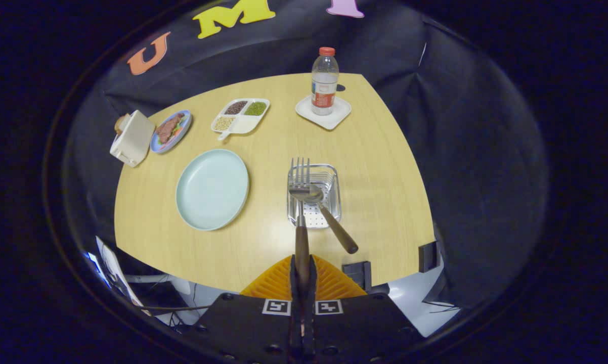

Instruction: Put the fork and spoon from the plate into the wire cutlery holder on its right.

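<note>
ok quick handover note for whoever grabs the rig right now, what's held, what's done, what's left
Gripper: jaws shut on the fork handle, tines out over the wire cutlery holder.
Spoon: already in the holder, bowl inside, handle leaning out over the near rim.
Plate: left of the holder, no cutlery on it.
Done: spoon placed, fork lifted off the plate.
Left: lower the fork into the holder and release.

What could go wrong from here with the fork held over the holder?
The claw is shut on the fork by its handle end, tines over the wire cutlery holder. The spoon already leans inside with its handle jutting over the near rim, so the fork may knock it out. The light holder might also tip or slide.
</note>
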A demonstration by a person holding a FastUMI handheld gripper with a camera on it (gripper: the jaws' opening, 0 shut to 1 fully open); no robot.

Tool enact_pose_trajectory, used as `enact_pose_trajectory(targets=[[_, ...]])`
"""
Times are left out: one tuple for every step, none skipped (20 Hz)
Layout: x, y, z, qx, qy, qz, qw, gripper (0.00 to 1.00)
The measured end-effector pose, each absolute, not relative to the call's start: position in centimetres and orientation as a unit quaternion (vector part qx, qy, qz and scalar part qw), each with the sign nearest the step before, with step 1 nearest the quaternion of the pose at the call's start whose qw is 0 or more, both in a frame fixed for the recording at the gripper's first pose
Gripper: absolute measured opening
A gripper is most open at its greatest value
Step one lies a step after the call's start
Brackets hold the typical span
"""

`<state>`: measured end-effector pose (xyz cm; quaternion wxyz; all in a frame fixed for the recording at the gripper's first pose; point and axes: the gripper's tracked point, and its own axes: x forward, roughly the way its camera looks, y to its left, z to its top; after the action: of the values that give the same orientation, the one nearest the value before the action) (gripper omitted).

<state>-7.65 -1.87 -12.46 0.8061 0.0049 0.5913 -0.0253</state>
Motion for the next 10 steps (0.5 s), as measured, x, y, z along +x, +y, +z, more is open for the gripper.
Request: enact_pose_trajectory(targets=[[-7.78,-2.33,-12.68,0.004,0.596,-0.027,0.803,0.03],[-7.83,-2.49,-12.97,0.006,0.599,-0.027,0.801,0.03],[-7.93,-2.65,-13.21,0.009,0.602,-0.028,0.798,0.03],[-7.93,-2.69,-13.28,0.011,0.604,-0.028,0.796,0.03],[-7.94,-2.77,-13.52,0.013,0.605,-0.028,0.796,0.03],[-7.95,-2.98,-13.54,0.013,0.605,-0.031,0.795,0.03],[-7.94,-3.02,-13.51,0.015,0.605,-0.032,0.796,0.03],[-7.86,-3.02,-13.39,0.015,0.604,-0.033,0.796,0.06],[-7.84,-2.77,-13.32,0.019,0.604,-0.03,0.797,0.07],[-7.78,-2.65,-13.31,0.022,0.603,-0.031,0.797,0.07]])
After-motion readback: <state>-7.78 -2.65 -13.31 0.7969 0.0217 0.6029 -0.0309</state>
